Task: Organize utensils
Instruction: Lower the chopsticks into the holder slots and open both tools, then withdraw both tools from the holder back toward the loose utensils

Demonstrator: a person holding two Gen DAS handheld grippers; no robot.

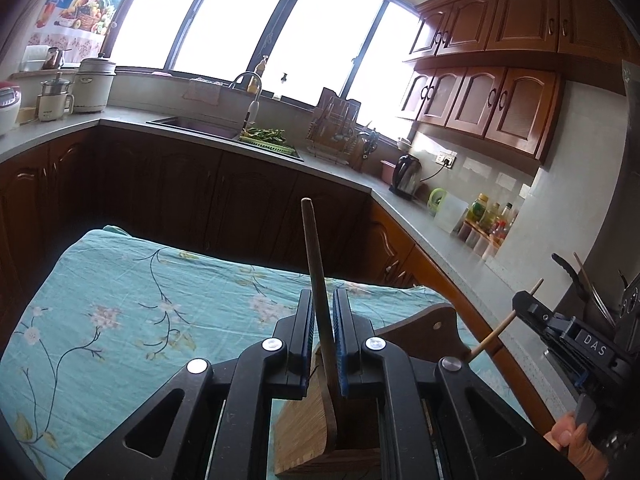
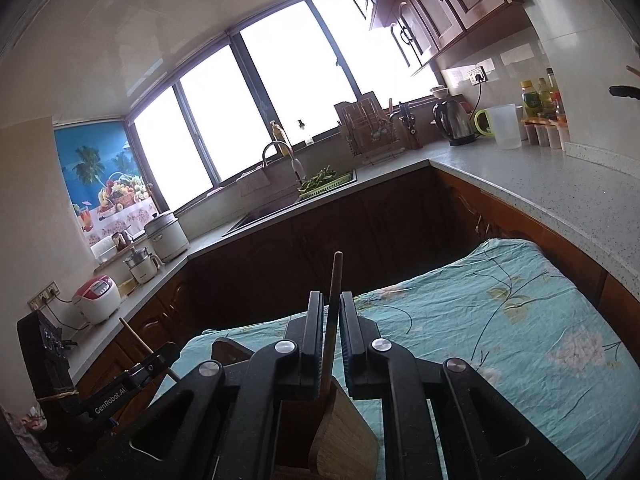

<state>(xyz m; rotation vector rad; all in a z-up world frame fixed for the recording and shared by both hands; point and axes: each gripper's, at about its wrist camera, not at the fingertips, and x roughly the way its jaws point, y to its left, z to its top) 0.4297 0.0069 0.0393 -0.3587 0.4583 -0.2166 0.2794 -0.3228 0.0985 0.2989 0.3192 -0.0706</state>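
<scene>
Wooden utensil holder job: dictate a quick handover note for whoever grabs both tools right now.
Left tool: jaws slightly apart around the dark wooden spatula handle, no clear squeeze.
Right tool: the same, around the light wooden spatula handle.
Both spatulas stand blade-down in the brown wooden holder on the teal floral cloth.
Done: both look seated.
Left: probably just back both tools off; no other loose utensils are in view.
</scene>
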